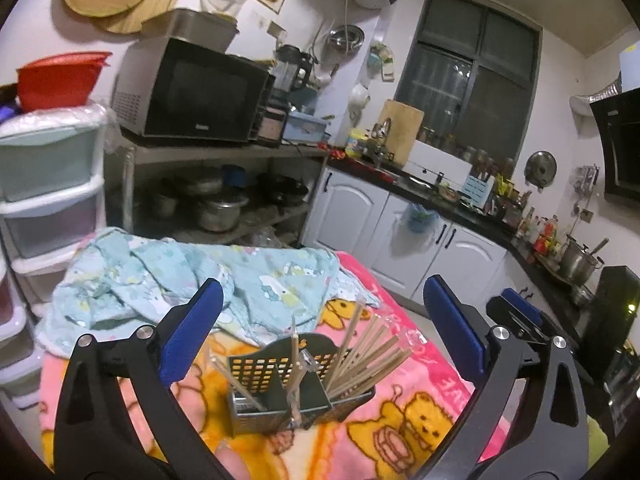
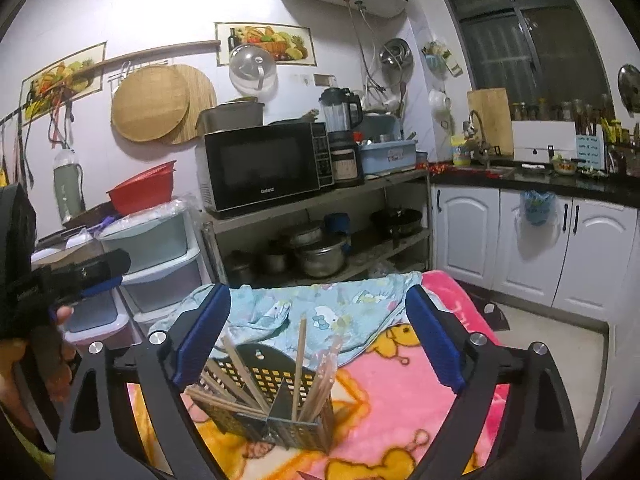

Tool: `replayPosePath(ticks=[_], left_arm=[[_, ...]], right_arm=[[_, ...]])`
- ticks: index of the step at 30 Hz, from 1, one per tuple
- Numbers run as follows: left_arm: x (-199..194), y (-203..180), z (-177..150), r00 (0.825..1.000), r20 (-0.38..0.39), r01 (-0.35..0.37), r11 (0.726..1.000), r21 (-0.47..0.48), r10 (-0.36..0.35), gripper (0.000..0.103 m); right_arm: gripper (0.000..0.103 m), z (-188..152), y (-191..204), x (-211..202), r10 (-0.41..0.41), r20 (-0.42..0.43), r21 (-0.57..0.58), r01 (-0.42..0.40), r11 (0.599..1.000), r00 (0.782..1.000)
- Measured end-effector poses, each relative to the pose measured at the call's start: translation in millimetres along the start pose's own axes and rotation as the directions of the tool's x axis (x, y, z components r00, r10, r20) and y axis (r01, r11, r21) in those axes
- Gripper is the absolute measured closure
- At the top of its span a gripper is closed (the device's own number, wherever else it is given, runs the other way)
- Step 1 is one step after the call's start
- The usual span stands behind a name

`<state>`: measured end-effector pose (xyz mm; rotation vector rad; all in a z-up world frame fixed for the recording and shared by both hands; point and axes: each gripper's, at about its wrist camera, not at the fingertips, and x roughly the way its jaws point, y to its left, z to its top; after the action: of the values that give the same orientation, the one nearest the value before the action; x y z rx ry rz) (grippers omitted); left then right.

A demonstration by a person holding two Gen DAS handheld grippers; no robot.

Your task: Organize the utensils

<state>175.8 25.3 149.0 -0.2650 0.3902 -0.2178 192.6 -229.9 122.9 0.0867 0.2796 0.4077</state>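
Left tool (image 1: 320, 328), right tool (image 2: 320, 340) both spread apart, empty; perforated caddy (image 1: 276, 364) holds chopsticks (image 1: 368, 356) across compartments.

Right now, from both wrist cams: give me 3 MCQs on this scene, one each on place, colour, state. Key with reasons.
1. Where do the chopsticks stand?
A. in the holder
B. on the microwave
C. on the floor

2. What colour is the basin on the drawers?
A. green
B. red
C. black

3. How do the jaws of the left gripper and right gripper stand?
A. both clamp chopsticks
B. one shut
C. both open, empty

Key: A, the sticks lean inside the slotted holder on the pink blanket; B, it is plainly red; C, the blue pads stand wide apart with nothing pressed between them.
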Motion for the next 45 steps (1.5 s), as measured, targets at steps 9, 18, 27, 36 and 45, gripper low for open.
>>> replayPosePath(ticks=[9, 18, 27, 36, 45], left_arm=[[-20, -11, -15, 0.999, -0.031, -0.041, 0.998, 0.038, 0.042, 0.011], [-38, -10, -45, 0.994, -0.082, -0.07, 0.996, 0.056, 0.074, 0.011], [-46, 5, -88, 0.977, -0.145, -0.149, 0.988, 0.044, 0.153, 0.011], [-57, 7, -130, 0.963, -0.168, -0.205, 0.978, 0.037, 0.209, 0.011], [-67, -2, -162, 0.955, -0.102, -0.275, 0.96, 0.061, 0.28, 0.011]], right_arm=[[0.007, -1, 21, -39, -0.02, 0.054, -0.106, 0.026, 0.994, 0.998], [0.007, -18, 36, -62, -0.012, 0.033, -0.153, 0.017, 0.988, 0.999], [0.007, -58, 39, -78, -0.009, -0.03, -0.152, 0.004, 0.988, 1.0], [0.007, -103, 35, -81, -0.042, -0.105, -0.151, 0.026, 0.988, 0.994], [0.007, -146, 18, -86, -0.129, -0.115, -0.112, 0.116, 0.987, 0.985]])
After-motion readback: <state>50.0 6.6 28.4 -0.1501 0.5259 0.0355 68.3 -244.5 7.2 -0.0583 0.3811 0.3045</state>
